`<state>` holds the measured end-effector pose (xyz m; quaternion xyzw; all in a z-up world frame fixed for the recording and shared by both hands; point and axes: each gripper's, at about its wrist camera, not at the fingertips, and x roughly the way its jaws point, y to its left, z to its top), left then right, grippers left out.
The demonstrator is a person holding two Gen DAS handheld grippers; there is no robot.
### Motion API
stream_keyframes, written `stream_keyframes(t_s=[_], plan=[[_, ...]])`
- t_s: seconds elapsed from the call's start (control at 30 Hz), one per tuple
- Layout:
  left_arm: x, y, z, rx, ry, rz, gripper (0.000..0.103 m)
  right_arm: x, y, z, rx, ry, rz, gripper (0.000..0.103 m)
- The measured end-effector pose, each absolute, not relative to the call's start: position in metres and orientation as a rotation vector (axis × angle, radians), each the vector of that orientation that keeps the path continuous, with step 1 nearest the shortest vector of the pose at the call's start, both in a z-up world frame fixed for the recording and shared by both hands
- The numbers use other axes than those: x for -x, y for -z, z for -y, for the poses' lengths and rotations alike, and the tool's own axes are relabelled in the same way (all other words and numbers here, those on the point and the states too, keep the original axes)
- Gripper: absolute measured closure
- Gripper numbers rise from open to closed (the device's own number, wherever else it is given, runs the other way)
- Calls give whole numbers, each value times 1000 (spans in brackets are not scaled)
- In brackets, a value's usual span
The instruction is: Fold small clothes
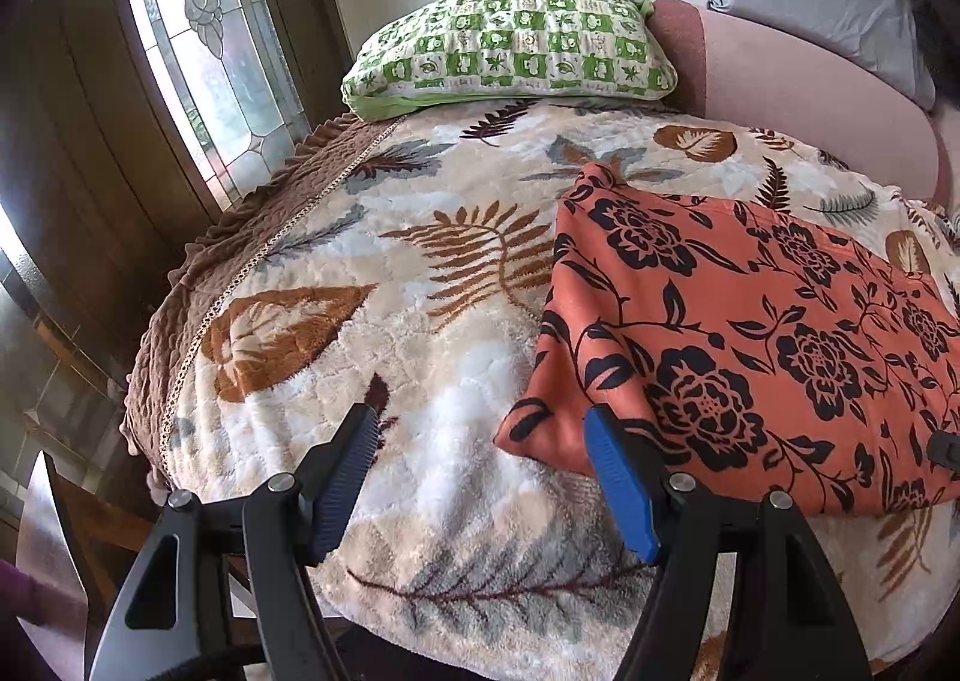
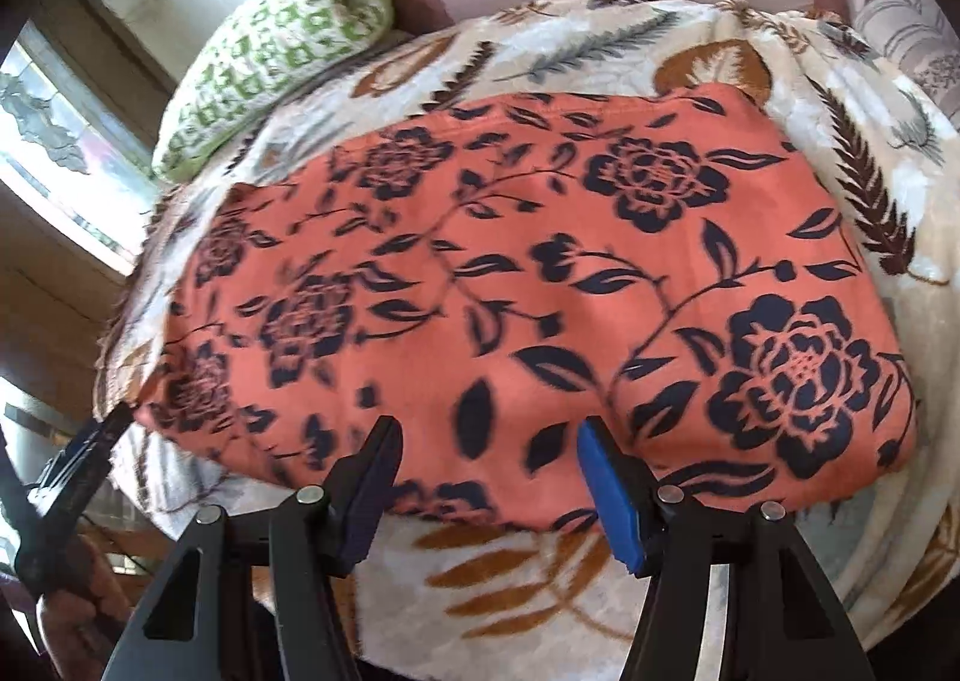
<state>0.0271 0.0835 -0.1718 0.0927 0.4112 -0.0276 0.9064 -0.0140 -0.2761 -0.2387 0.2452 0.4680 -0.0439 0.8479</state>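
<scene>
garment point(image 1: 750, 333) on blanket point(image 1: 372, 357) | pillow point(image 1: 510, 45) behind, left

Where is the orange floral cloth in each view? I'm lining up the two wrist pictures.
Left wrist: the cloth fills the right half, beside the open left gripper.
Right wrist: the cloth spans the middle, its near edge under the open right gripper.
Shared landmark: the green checked pillow, behind the cloth, on the left.
</scene>
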Motion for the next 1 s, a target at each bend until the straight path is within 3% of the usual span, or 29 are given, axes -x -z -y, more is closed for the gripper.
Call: stream_keyframes(t_s=[0.5, 0.83, 0.9, 0.97, 1.0], plan=[[-37, 211, -93, 208, 249, -1133, 29, 17, 243, 230, -491, -49, -985, 39], [-66, 222, -71, 259, 210, -1061, 30, 25, 245, 260, -523, 15, -950, 39], [-73, 228, -74, 261, 189, -1056, 43, 27, 248, 266, -537, 30, -951, 39], [-74, 230, -74, 267, 183, -1035, 50, 28, 251, 270, -553, 38, -952, 39], [-73, 228, -71, 252, 188, -1019, 59, 29, 252, 271, -558, 39, -950, 39]])
